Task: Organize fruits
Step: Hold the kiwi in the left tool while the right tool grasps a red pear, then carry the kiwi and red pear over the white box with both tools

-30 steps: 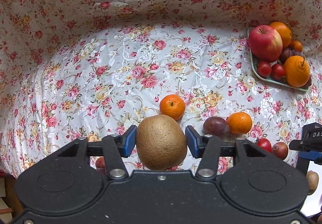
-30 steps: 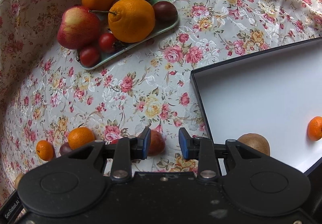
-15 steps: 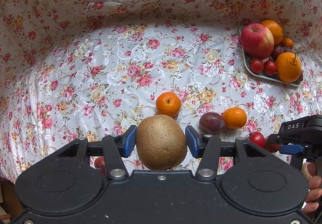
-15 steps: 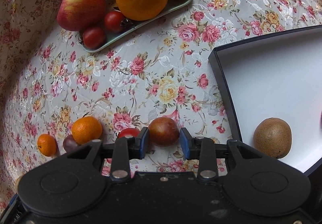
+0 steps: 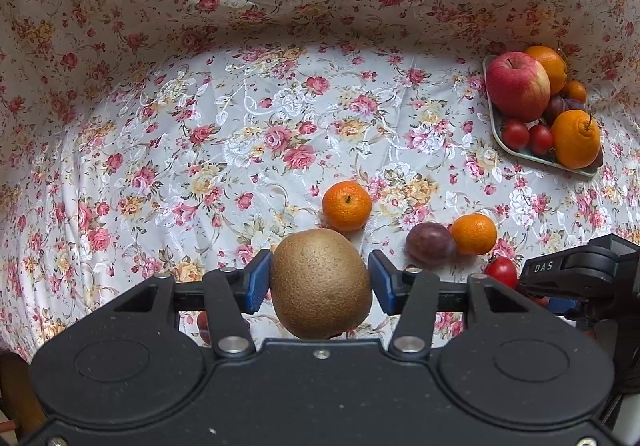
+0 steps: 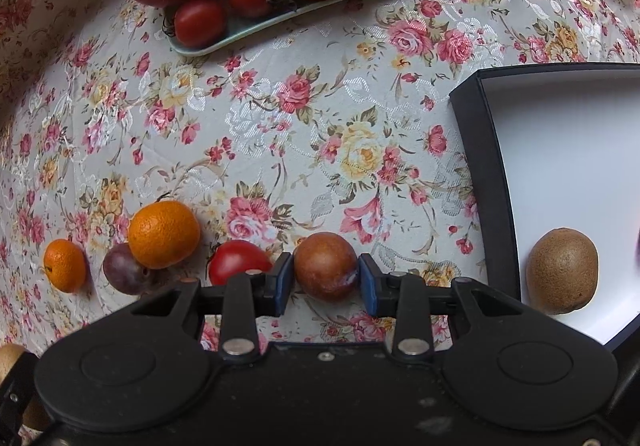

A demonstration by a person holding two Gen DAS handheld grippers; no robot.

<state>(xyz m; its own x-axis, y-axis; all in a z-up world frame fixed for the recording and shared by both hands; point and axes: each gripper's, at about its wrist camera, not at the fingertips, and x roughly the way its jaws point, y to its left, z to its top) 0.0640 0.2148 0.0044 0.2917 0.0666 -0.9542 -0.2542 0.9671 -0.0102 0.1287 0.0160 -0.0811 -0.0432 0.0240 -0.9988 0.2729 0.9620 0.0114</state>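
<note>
At lower centre of the left wrist view, the left gripper (image 5: 320,282) clamps a brown kiwi (image 5: 321,283), lifted clear of the floral cloth (image 5: 200,133), seemingly awaiting sorting. Lower centre of the right wrist view, the right gripper (image 6: 326,284) is closing around a reddish plum (image 6: 326,266) lying on the cloth, pads barely touching. At far right, another kiwi (image 6: 562,270) rests in the white box (image 6: 480,117), the likely destination.

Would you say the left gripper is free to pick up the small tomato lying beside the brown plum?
Probably not: the left gripper is already clamped on a kiwi, and the right gripper sits next to the tomato.
</note>
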